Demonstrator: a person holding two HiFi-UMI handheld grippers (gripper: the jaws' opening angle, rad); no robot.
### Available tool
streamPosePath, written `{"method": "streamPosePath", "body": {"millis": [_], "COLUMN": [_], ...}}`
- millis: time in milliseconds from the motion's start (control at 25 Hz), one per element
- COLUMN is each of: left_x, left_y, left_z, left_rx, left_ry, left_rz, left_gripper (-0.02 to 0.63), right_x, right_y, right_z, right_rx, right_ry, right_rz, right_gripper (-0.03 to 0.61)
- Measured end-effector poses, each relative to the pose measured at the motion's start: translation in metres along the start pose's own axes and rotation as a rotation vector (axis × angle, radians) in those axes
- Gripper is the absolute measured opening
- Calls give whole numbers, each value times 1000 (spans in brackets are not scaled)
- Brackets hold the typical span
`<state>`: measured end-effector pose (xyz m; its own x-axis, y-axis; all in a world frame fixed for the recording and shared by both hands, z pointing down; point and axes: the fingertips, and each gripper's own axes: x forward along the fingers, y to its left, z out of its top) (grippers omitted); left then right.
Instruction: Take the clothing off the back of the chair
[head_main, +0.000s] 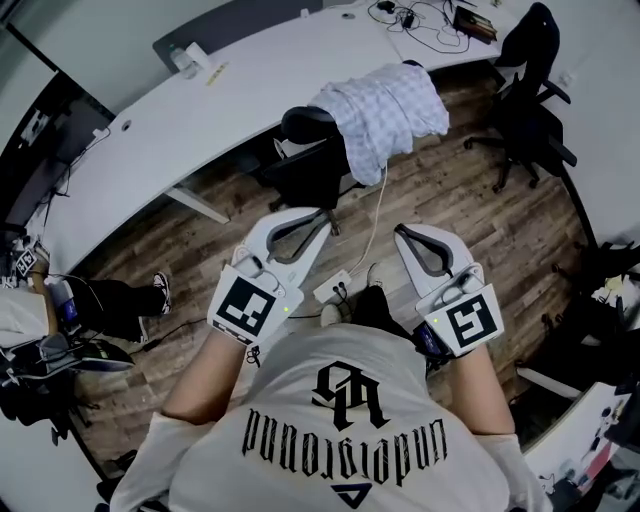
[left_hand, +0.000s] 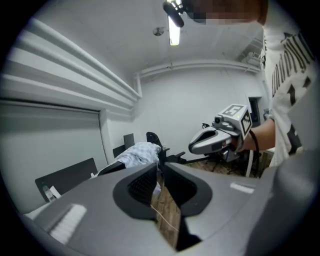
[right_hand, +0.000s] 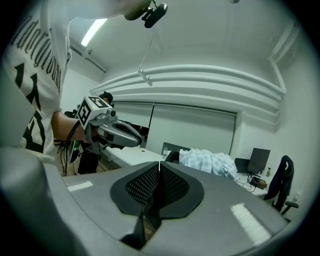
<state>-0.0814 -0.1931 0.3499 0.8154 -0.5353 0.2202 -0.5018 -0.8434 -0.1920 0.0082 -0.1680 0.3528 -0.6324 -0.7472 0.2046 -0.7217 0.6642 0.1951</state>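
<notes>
The shirt (head_main: 385, 115) lies draped over the back of the chair (head_main: 310, 160), a pale checked cloth bunched along the top edge. It hangs down both the seat side and the rear side of the chair. The chair is pushed up to the desk (head_main: 250, 90).

Both grippers are well short of the chair, on its side away from the desk, and point toward it. The left gripper (head_main: 320, 216) has its jaws all but clenched, with only a thin slit between the pads and nothing in it. The right gripper (head_main: 400, 232) has its jaws pressed fully together and is empty too.

The shirt looks thin, light and limp. It should fold and sag wherever it is not held, and loose ends would trail over the chair. It is neither fragile nor slippery, so the mesh pads ought to bite well on a gathered fold.

The best hold is probably the thick ridge of cloth along the top of the chair's back, one gripper toward each end. A lift straight up off the chair would suit, because a sideways pull might catch the cloth on the back or turn the chair. Both pairs of jaws would need to part first.
</notes>
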Motion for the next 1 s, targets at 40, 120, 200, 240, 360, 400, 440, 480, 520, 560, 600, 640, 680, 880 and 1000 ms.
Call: {"method": "streamPosePath", "body": {"millis": [40,120,200,240,360,400,440,480,520,560,600,640,680,880,1000], "left_x": [5,15,27,34,56,63,71,79,87,94,100,107,113,135,149], "left_y": [5,17,29,35,53,59,64,70,75,80,85,90,96,113,118], "left_z": [1,4,6,7,11,13,16,18,21,23,25,27,28,17,11], "left_rx": [-1,-16,-7,8,24,32,51,77,102,116,123,135,153,157,168], "left_ry": [6,23,36,41,71,81,88,93,98,108,121,131,137,241,321], "left_rz": [6,21,33,38,50,51,51,50,49,53,61,71,82,102,89], "left_gripper": [54,55,61,64,87,100,116,128,138,151,162,170,180,268,337], "right_x": [3,11,20,25,39,44,49,53,57,60,64,68,72,93,104], "right_y": [-8,-25,-42,-50,-79,-89,-99,-109,-119,-129,-138,-145,-152,-181,-193], "right_z": [0,3,4,5,8,10,12,15,18,20,22,21,20,15,8], "right_rx": [-1,-9,-25,-31,-41,-48,-55,-62,-70,-80,-91,-104,-118,-204,-262], "right_ry": [-3,-5,-1,1,-2,-4,-7,-12,-17,-20,-18,-8,6,75,121], "right_rz": [3,12,26,33,45,47,50,53,59,67,81,99,120,241,314], "right_gripper": [6,6,8,8,27,32,42,50,59,67,78,83,96,190,264]}}
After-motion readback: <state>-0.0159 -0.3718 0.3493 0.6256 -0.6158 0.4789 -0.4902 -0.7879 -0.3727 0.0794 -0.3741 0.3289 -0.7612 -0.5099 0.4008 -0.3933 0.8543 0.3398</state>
